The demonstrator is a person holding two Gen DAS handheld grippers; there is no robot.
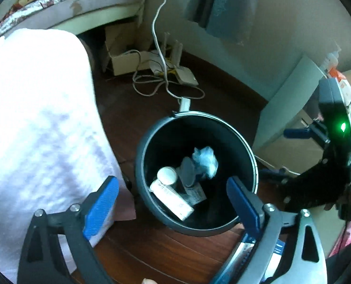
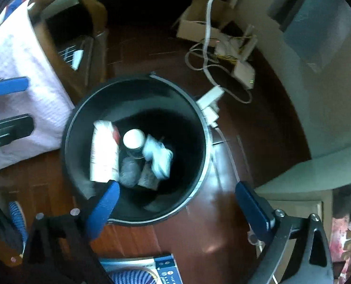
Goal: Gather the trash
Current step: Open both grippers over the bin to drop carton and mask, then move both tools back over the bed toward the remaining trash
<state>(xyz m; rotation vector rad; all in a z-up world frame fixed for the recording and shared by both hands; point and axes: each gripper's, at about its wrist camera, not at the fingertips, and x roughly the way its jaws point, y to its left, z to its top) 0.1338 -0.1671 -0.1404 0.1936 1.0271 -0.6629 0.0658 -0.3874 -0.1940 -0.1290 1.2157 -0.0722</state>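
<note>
A round black trash bin point(image 1: 199, 230) stands on the dark wooden floor. Inside lie a white carton point(image 1: 173, 198), a white-capped bottle point(image 1: 167, 175), crumpled white paper point(image 1: 205, 159) and some grey pieces. My left gripper point(image 1: 171, 182) hangs open over the bin's near rim with nothing between its blue pads. From the right wrist view the bin point(image 2: 137, 77) holds the same carton point(image 2: 104, 151), bottle point(image 2: 134, 139) and paper point(image 2: 157, 156). My right gripper point(image 2: 177, 185) is also open and empty above the bin's near right edge.
A white cloth-covered surface point(image 1: 33, 118) borders the bin on the left. Cables, a router point(image 1: 187, 75) and a cardboard box lie on the floor behind it, a power strip point(image 2: 209, 101) beside its rim. A pale green cabinet point(image 1: 293, 99) stands to the right.
</note>
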